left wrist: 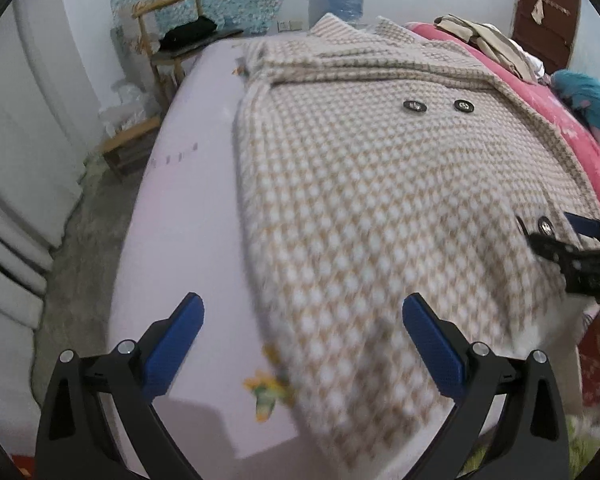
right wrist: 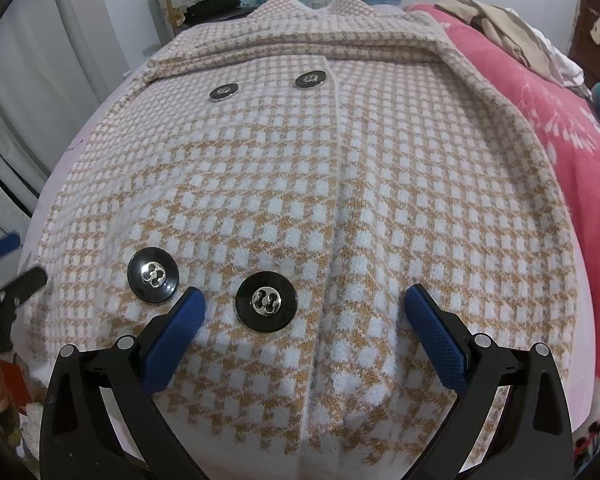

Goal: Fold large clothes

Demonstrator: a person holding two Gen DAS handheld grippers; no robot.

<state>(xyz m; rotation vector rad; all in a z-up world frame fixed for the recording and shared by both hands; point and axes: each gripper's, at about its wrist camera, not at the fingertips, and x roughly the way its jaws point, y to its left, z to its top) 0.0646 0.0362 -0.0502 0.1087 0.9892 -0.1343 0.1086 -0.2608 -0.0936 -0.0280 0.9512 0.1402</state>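
A tan and white checked knit coat (left wrist: pixel 380 200) with large black buttons (right wrist: pixel 266 301) lies spread front-up on a pale pink bed sheet (left wrist: pixel 188 184). My left gripper (left wrist: pixel 303 312) hovers open over the coat's left edge near the hem, holding nothing. My right gripper (right wrist: pixel 305 304) stands open low over the coat (right wrist: pixel 300 184) near its hem, straddling the front opening beside the lower buttons. The right gripper (left wrist: pixel 556 236) also shows at the right edge of the left wrist view. At the left edge of the right wrist view the left gripper (right wrist: pixel 4 264) appears blurred.
A pink blanket (right wrist: pixel 560 128) with beige clothes (left wrist: pixel 484 40) piled on it lies along the coat's right side. A wooden chair (left wrist: pixel 168 40) with dark cloth stands past the bed's far left corner. White cabinets (left wrist: pixel 16 160) and bare floor run along the left.
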